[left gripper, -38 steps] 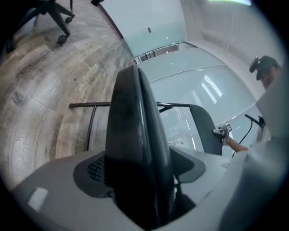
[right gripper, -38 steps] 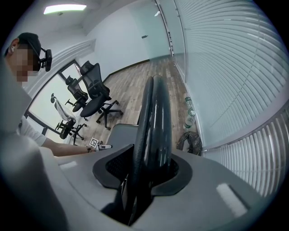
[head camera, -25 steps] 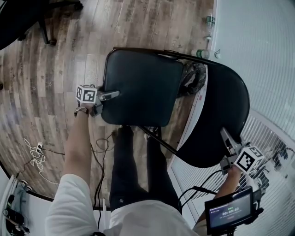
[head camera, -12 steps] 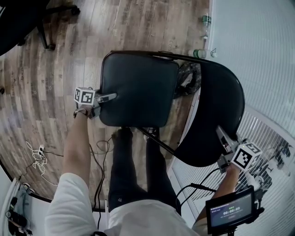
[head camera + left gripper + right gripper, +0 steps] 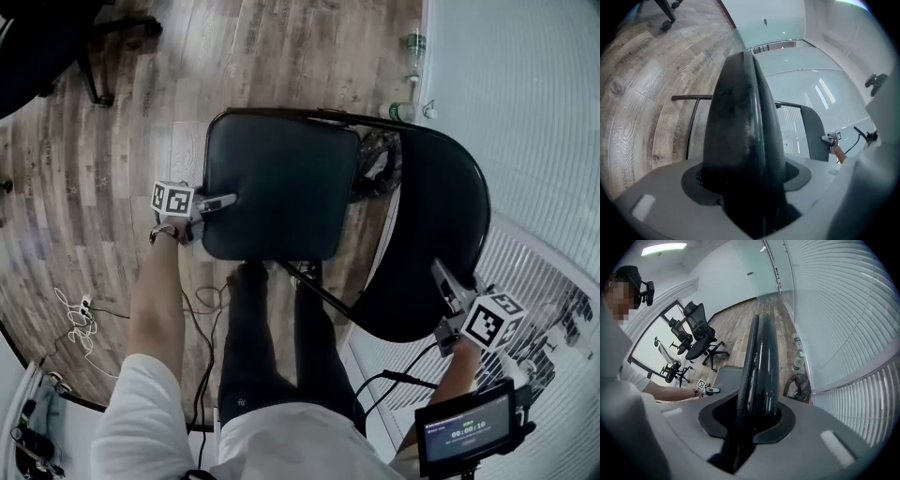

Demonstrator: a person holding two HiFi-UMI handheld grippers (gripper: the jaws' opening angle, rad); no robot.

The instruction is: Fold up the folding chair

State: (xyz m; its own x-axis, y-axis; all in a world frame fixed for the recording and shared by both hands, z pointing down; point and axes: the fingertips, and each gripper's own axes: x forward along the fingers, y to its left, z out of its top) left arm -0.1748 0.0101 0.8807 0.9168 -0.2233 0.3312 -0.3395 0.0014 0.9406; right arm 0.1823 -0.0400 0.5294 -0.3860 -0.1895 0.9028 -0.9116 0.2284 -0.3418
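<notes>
We find black metal-framed folding chair point(image 5: 323, 294) on grey-brown wood-plank floor point(image 5: 112, 122), seat down. Left gripper point(image 5: 231, 199) clamped on near-left edge of black padded square seat point(image 5: 277, 183). Right gripper point(image 5: 437, 272), jaws just closing, grips rim of black curved backrest point(image 5: 441, 225).

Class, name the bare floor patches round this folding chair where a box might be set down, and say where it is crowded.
Free: the wood floor left of the seat, up to the office chair. Crowded: cables lower left; bottles and a dark bag right of the seat, by the backrest.
</notes>
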